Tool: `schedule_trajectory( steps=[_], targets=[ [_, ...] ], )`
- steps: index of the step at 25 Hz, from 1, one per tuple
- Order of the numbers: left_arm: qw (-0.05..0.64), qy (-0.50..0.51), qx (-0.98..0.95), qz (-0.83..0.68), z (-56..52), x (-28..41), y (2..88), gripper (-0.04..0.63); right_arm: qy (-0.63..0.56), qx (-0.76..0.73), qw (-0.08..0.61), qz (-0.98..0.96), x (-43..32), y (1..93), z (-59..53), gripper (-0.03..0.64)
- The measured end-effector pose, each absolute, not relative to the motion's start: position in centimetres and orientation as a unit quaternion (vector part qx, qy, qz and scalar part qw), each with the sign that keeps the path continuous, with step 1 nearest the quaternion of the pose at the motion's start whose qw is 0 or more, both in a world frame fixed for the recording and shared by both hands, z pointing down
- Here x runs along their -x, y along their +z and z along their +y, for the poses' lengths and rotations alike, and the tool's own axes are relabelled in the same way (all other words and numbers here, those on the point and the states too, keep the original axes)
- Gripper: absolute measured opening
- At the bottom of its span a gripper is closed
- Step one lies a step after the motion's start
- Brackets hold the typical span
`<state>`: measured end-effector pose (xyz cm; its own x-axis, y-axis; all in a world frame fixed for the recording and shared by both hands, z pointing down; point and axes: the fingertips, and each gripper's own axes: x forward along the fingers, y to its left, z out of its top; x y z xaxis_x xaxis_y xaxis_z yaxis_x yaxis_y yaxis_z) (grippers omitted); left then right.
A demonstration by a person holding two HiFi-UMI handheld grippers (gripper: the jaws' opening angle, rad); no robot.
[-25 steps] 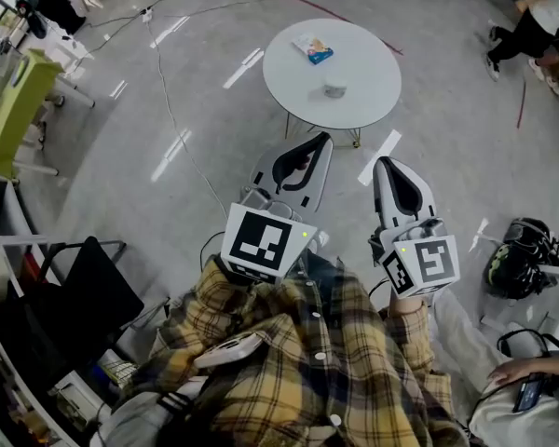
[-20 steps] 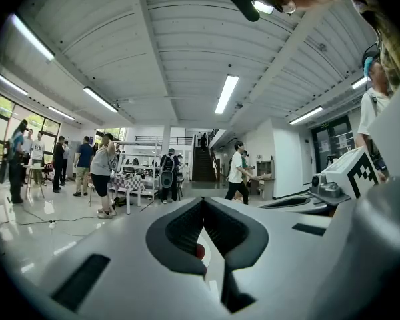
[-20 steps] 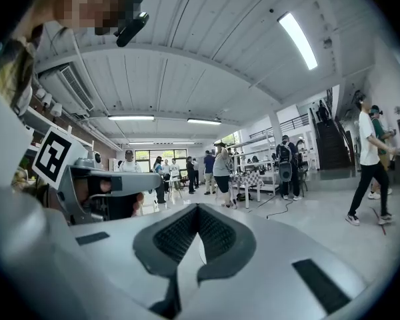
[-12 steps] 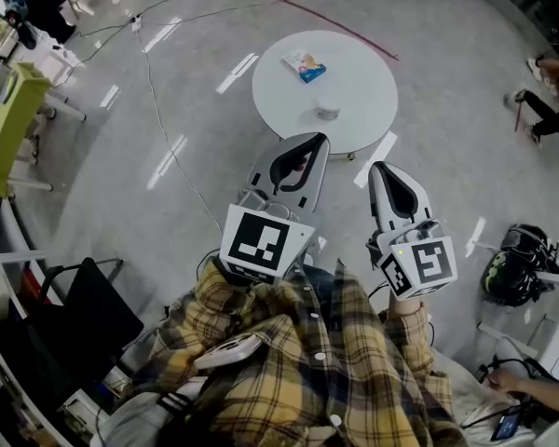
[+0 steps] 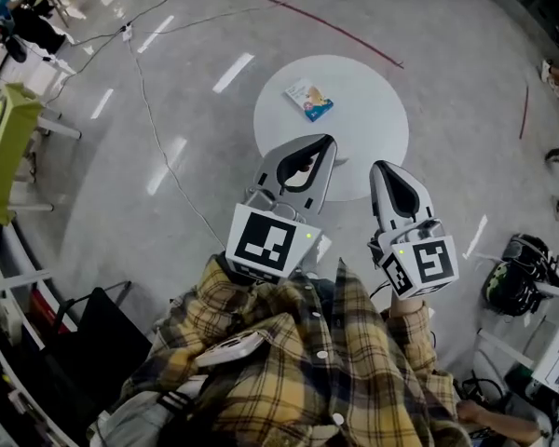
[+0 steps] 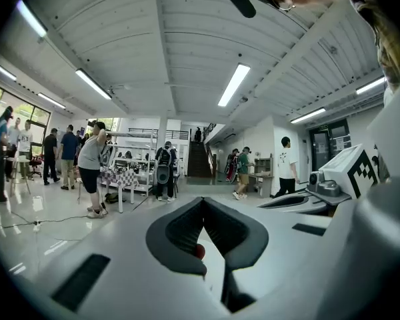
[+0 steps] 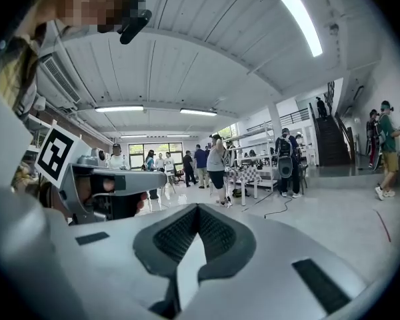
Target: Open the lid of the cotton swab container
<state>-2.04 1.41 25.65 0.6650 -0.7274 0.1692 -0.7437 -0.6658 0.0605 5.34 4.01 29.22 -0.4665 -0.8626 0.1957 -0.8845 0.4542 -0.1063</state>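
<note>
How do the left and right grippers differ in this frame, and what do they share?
In the head view the left gripper slants up to the right, while the right gripper slants up to the left. The left gripper's marker cube shows mainly one broad face; the right gripper's cube shows two narrower ones. Shared: both are shut, empty and aimed towards the round white table.

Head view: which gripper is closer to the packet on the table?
The left gripper: its tip is just below the packet; the right gripper is further off to the right.
</note>
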Motion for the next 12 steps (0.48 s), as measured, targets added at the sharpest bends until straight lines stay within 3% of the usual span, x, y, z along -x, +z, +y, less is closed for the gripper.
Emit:
schedule_trajectory(
  steps=[12],
  targets=[
    [0.077,0.069,-0.921,-0.375,-6.0,1.8,27.3,0.020,0.127,-0.537,0.064,-0.832,-5.3,30.9,-2.9,0.017]
  ],
)
